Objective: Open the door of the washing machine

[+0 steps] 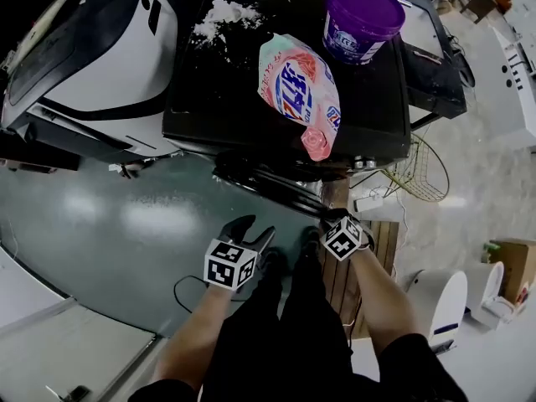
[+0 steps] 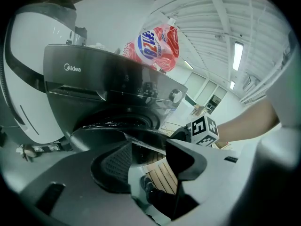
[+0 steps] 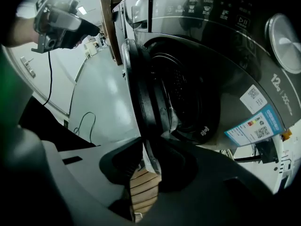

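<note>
**Indoor scene under overhead strip lighting; wide-angle distortion in all views.**
Ceiling lights cast soft glare on the floor. The door of the washing machine lies in deep shadow. Both gripper views bend and darken toward the edges.

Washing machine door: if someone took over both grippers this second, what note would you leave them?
Left gripper: jaws apart, empty, held in front of the machine.
Right gripper: appears clamped on the edge of the door.
Things: the washing machine has a detergent bag and a purple tub on top.
Done: the door is unlatched and swung partly out; the drum opening shows behind it.
Left: swing the door fully open, then let go.
</note>
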{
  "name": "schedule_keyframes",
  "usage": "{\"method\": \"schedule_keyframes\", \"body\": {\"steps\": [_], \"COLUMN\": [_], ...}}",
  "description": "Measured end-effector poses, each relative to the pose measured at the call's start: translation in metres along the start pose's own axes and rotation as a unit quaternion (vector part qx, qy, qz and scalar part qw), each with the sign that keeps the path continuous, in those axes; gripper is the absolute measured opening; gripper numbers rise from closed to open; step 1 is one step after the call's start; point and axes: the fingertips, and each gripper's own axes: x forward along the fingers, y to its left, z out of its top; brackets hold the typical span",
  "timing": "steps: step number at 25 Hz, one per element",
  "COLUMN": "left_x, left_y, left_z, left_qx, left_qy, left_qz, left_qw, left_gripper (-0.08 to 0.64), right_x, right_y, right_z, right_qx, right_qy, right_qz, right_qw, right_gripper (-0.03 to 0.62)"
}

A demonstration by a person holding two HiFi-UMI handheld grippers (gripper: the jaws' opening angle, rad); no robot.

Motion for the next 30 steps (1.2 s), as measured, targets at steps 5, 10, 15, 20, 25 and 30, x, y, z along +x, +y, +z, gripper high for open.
{"method": "schedule_keyframes", "body": {"steps": [5,10,15,20,25,30], "left_x": [-0.033,-0.062,-0.082,-0.106,-0.127,-0.148], "left_y": [-0.007,-0.005,-0.016,-0.037,-0.057,-0.07], "left_z": [0.009,0.006,-0.007,-0.012,-0.012,-0.016], "left_qx": [0.005,-0.007,-0.039,-0.038,-0.036,-0.037], "left_qy": [-0.024,-0.041,-0.053,-0.063,-0.077,-0.087], "left_qz": [0.004,0.026,0.057,0.082,0.096,0.108], "left_qw": [0.9997,0.9988,0.9962,0.9939,0.9917,0.9896], "left_gripper": [0.238,0.235,0.23,0.23,0.23,0.23], "right_x": [-0.007,-0.01,-0.014,-0.033,-0.056,-0.089], "right_y": [0.041,0.082,0.107,0.12,0.111,0.098], "right_z": [-0.017,-0.024,-0.021,-0.023,-0.019,-0.013], "right_qx": [0.049,0.05,0.078,0.057,0.065,0.091], "right_qy": [0.013,0.032,0.016,-0.007,-0.056,-0.115], "right_qz": [-0.001,0.039,0.076,0.082,0.093,0.091], "right_qw": [0.999,0.997,0.994,0.995,0.992,0.985], "right_gripper": [0.098,0.092,0.097,0.094,0.094,0.085]}}
